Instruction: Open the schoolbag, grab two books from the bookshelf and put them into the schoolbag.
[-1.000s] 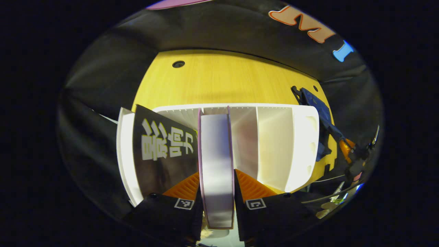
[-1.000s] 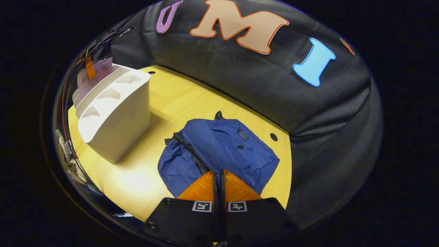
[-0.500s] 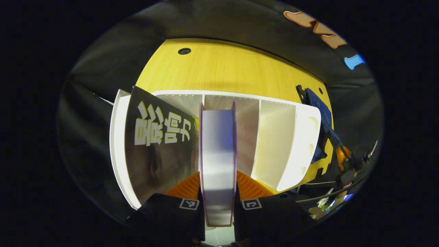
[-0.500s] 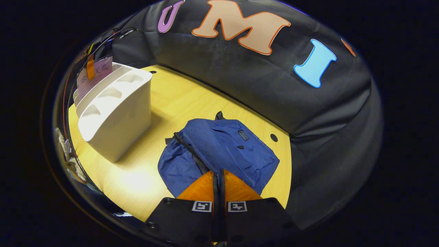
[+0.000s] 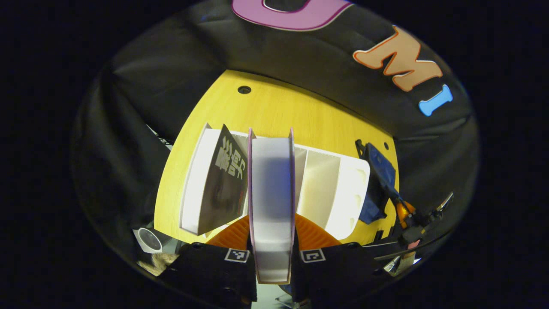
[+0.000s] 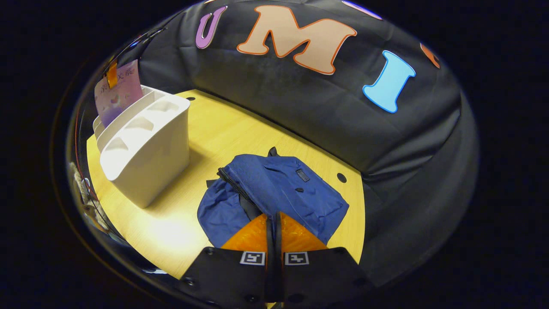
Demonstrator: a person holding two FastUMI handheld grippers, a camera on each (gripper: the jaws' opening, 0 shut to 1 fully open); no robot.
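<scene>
The pink book (image 5: 271,206) is pinched between the two fingers of the left gripper (image 5: 272,246), one finger pressed on each cover. A second ago the book sat low in the white bookshelf (image 5: 326,189), with the walls of its slot seen on both sides. Now the bookshelf looks smaller and farther in front of the left gripper, and the book's top edge is seen past the back wall of the shelf. So the book has been lifted up, and it seems to be nearly out of its slot. In the right gripper view the pink book (image 6: 118,92) is also seen sticking up higher above the bookshelf (image 6: 146,146) than before.

The dark book (image 5: 225,180) is left leaning in the slot to the left of the held book.

The right gripper (image 6: 273,231) is pressed together, with nothing seen between its fingers. It is held over the blue schoolbag (image 6: 274,193), which lies flat on the yellow surface (image 6: 240,128) just in front of it, much as before. The zipper (image 6: 233,186) looks partly undone, but how wide the bag is opened cannot be told.

The first book is likely ready to be carried over to the schoolbag.
</scene>
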